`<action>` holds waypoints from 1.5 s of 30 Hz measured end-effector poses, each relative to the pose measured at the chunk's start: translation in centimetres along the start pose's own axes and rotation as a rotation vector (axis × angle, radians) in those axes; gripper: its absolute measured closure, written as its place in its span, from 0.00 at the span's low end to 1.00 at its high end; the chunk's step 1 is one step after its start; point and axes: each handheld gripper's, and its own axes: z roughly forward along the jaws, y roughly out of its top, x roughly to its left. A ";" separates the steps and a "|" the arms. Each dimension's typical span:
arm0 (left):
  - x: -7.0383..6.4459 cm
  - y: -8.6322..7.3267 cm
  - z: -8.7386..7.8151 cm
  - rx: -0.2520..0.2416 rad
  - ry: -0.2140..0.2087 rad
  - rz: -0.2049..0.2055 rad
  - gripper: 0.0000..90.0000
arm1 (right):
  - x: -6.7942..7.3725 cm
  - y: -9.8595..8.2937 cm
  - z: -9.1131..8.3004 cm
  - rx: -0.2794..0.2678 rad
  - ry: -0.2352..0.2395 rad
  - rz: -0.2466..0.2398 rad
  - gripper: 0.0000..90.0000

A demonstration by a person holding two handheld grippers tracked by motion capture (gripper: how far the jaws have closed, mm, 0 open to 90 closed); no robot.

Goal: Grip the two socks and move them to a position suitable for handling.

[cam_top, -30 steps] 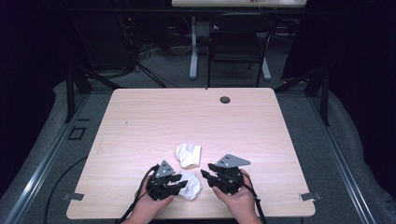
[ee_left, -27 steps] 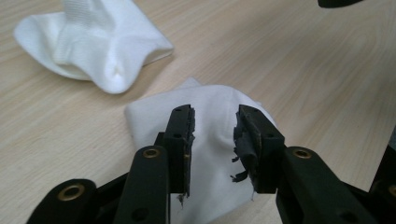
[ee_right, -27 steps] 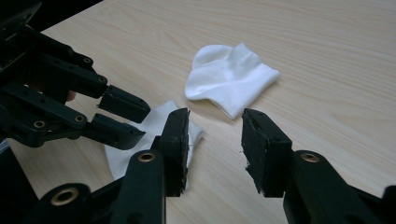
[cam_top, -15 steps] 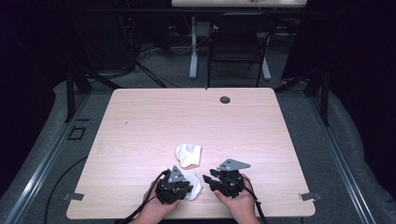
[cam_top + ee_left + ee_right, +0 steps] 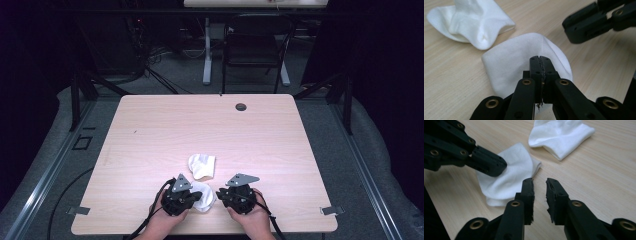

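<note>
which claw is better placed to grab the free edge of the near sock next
Right. The right claw is open, empty, and sits just beside the near white sock's edge. The left claw is already shut on that sock, so it is occupied holding it. The far sock lies apart.

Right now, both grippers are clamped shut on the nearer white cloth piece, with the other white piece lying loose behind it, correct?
Not quite. The right gripper is open, beside the nearer white cloth piece, as the right gripper view shows. The left gripper is clamped on it; the other white piece lies loose.
</note>
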 end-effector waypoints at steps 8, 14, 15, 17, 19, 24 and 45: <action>0.8 0.3 -1.2 -0.057 -0.024 -0.040 1.00 | 0.7 0.0 1.2 0.033 0.063 0.003 0.93; 1.2 0.3 -1.8 -0.078 -0.022 -0.056 1.00 | 2.0 0.3 2.9 0.072 0.067 -0.082 0.92; 1.3 0.2 -1.9 -0.079 -0.022 -0.058 1.00 | 2.0 0.2 3.2 0.090 0.043 -0.099 0.94; 1.8 0.0 -2.4 -0.071 -0.006 -0.064 1.00 | 1.9 0.1 3.2 0.091 0.047 -0.090 0.95; 2.0 -0.1 -2.6 -0.069 0.003 -0.063 1.00 | 1.6 0.1 3.0 0.108 0.045 -0.081 0.97; 3.3 -0.9 -3.3 -0.026 0.068 -0.095 0.99 | 1.1 -0.1 2.7 0.110 0.044 -0.070 0.98; 5.9 -1.3 -3.5 -0.030 0.116 -0.104 0.79 | 0.7 -0.1 2.5 0.118 0.040 -0.075 0.96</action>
